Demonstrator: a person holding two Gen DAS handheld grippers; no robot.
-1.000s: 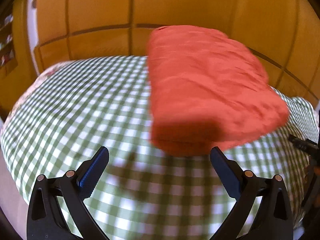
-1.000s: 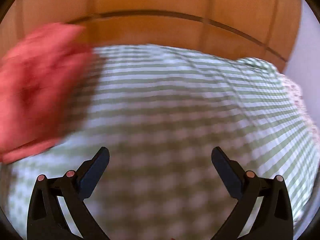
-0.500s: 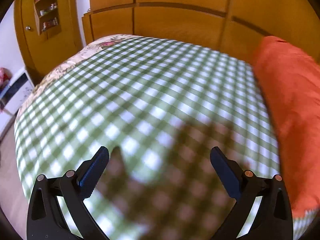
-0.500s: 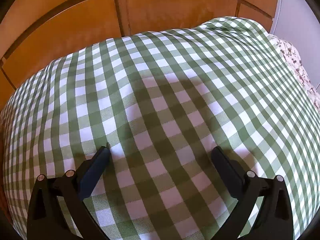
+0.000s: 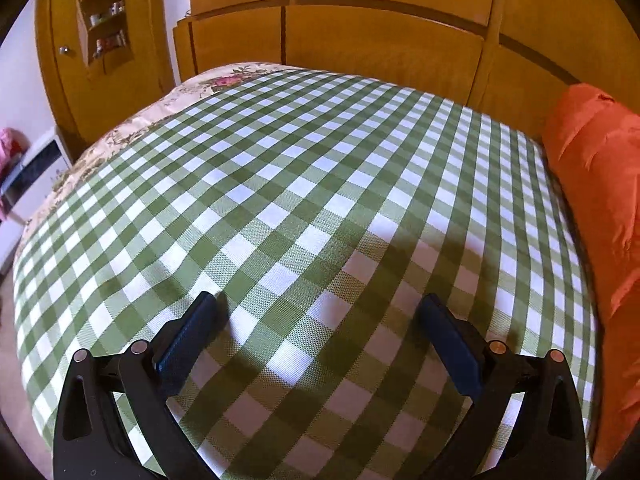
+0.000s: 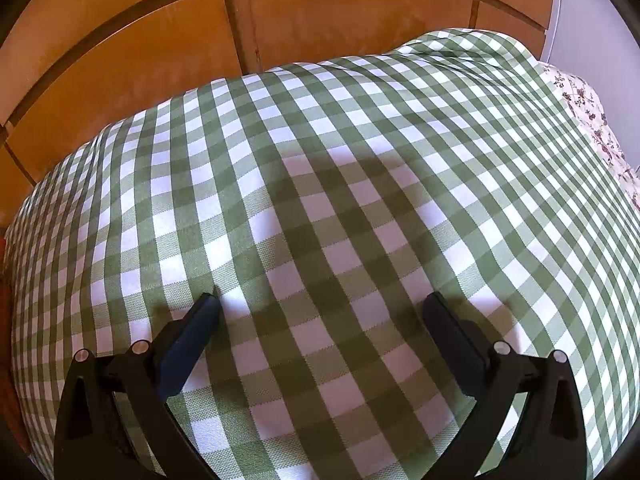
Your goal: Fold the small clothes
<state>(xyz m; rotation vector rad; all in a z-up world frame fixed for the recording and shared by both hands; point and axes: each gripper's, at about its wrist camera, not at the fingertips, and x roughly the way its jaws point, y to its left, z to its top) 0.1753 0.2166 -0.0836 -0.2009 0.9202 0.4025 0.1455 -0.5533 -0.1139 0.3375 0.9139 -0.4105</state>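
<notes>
A folded orange-red garment (image 5: pixel 600 200) lies along the right side of the green-and-white checked cloth (image 5: pixel 304 184) in the left wrist view. My left gripper (image 5: pixel 318 312) is open, low over bare checked cloth, well to the left of the garment, with nothing between its fingers. My right gripper (image 6: pixel 320 312) is also open, hovering just above the checked cloth (image 6: pixel 340 160), nothing held. Only a thin dark-red sliver shows at the far left edge of the right wrist view.
Wooden wardrobe panels (image 5: pixel 380 40) rise right behind the bed. A floral bedspread (image 5: pixel 224 80) shows beyond the checked cloth's left edge and also at the right (image 6: pixel 592 120). A shelf unit with small items (image 5: pixel 106 12) stands at the far left.
Both grippers have swung away from the orange garment and dropped closer to the cloth. The garment moved from the centre to the right edge of the left view and left the right view.
</notes>
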